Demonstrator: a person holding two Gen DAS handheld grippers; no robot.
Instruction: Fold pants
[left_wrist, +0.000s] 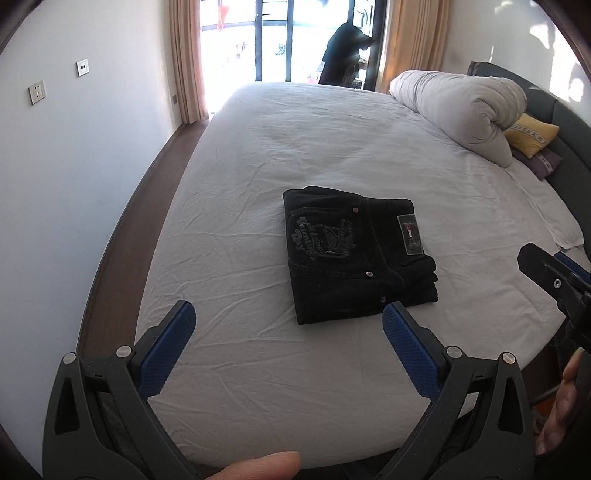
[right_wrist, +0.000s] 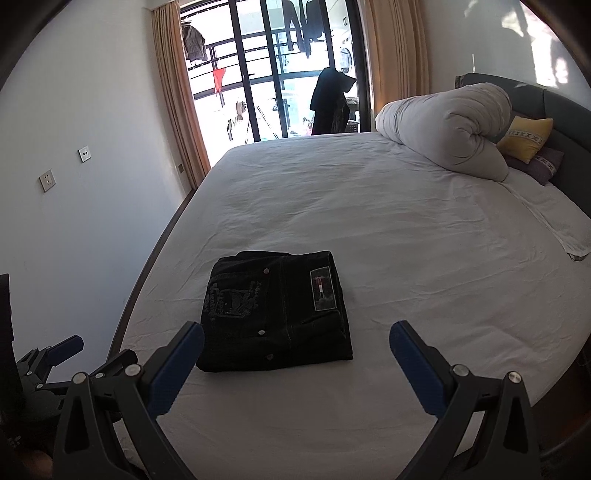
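Black pants (left_wrist: 354, 254) lie folded into a compact rectangle on the white bed sheet (left_wrist: 332, 147), back pocket embroidery and a small label facing up. In the right wrist view the same folded pants (right_wrist: 275, 314) sit just beyond the fingers. My left gripper (left_wrist: 288, 314) hovers open above the sheet, short of the pants' near edge, holding nothing. My right gripper (right_wrist: 297, 334) is also open and empty, over the pants' near edge. The right gripper (left_wrist: 546, 273) shows at the right border of the left wrist view, and the left gripper (right_wrist: 59, 350) at the lower left of the right wrist view.
A rolled white duvet (left_wrist: 461, 107) lies at the bed's far right, with a yellow pillow (left_wrist: 532, 134) and a purple one beside it against the dark headboard (right_wrist: 565, 122). A wall with sockets (left_wrist: 37, 92) runs along the left. Curtained glass doors (right_wrist: 280, 74) stand beyond the bed.
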